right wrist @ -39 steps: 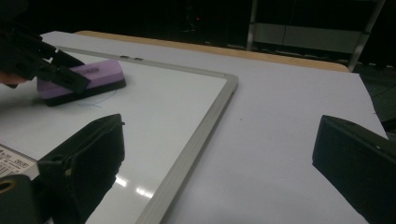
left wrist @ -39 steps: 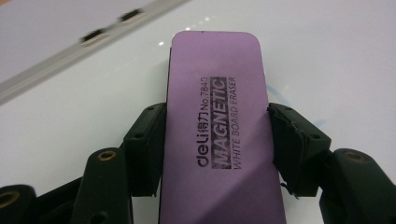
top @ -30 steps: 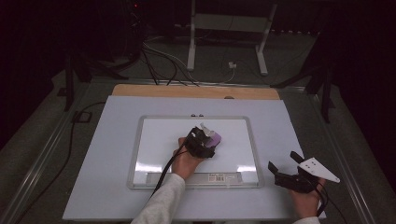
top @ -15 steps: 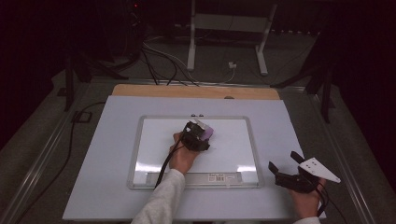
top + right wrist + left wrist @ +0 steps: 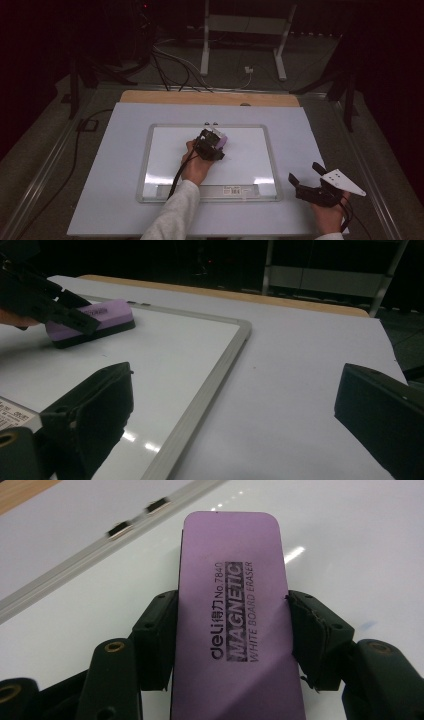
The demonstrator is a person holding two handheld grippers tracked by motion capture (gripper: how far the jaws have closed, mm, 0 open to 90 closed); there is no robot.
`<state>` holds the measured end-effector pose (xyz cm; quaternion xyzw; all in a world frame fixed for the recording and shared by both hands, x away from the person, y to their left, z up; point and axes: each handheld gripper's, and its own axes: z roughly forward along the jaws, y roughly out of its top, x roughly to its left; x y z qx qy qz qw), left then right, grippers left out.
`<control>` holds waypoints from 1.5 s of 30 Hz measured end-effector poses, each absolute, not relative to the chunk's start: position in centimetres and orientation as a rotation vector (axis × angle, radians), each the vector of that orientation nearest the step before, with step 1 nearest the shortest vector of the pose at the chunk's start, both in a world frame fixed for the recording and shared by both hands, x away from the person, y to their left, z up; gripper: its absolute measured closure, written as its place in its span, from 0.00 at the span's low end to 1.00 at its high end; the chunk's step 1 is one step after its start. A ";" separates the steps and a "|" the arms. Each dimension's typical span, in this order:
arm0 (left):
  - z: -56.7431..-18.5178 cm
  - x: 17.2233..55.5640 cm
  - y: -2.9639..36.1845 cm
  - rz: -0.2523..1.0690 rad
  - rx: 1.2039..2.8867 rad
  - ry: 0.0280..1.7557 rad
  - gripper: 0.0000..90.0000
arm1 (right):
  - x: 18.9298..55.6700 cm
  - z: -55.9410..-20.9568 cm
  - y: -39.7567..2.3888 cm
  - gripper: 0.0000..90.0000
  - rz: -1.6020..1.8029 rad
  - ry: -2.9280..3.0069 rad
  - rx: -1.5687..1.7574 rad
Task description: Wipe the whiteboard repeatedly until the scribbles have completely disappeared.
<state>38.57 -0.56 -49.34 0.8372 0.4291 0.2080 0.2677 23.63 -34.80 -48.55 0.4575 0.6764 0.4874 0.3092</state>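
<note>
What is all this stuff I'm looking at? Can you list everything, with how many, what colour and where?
Eraser: one, purple with a dark base, flat on the whiteboard, clamped on both sides by the left tongs.
Whiteboard: one, white with a silver frame, lying in the middle of the table.
Table: one, pale grey top with a wooden strip along the far edge.
Metal stand: one, grey, on the floor behind the table.
Cables: several, dark, on the floor at the back left.
Left tongs: one, black, over the whiteboard.
Right tongs: one, black, jaws open, near the table's right front corner.
</note>
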 end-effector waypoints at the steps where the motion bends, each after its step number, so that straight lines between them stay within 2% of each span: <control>1: -49.3 38.5 -0.6 0.568 2.263 1.154 0.47 | 23.6 -48.6 -34.8 0.02 1.289 1.787 1.209; 4: -49.4 38.2 -0.8 0.495 2.272 1.093 0.47 | 23.6 -48.6 -34.8 0.02 1.289 1.790 1.208; 13: -49.2 34.9 -3.4 0.409 2.342 0.877 0.47 | 23.6 -48.6 -34.6 0.02 1.287 1.794 1.206; 15: -49.2 34.6 -3.6 0.425 2.355 0.854 0.47 | 23.6 -48.6 -34.6 0.02 1.288 1.794 1.206; 20: -49.2 35.7 -2.7 0.495 2.338 0.953 0.47 | 23.6 -48.6 -34.7 0.02 1.289 1.788 1.208; 29: -49.2 38.3 1.5 0.574 2.271 1.197 0.47 | 23.5 -48.5 -34.9 0.02 1.288 1.784 1.212; 45: -49.2 37.2 4.7 0.593 2.204 1.305 0.47 | 23.5 -48.5 -34.9 0.02 1.288 1.782 1.213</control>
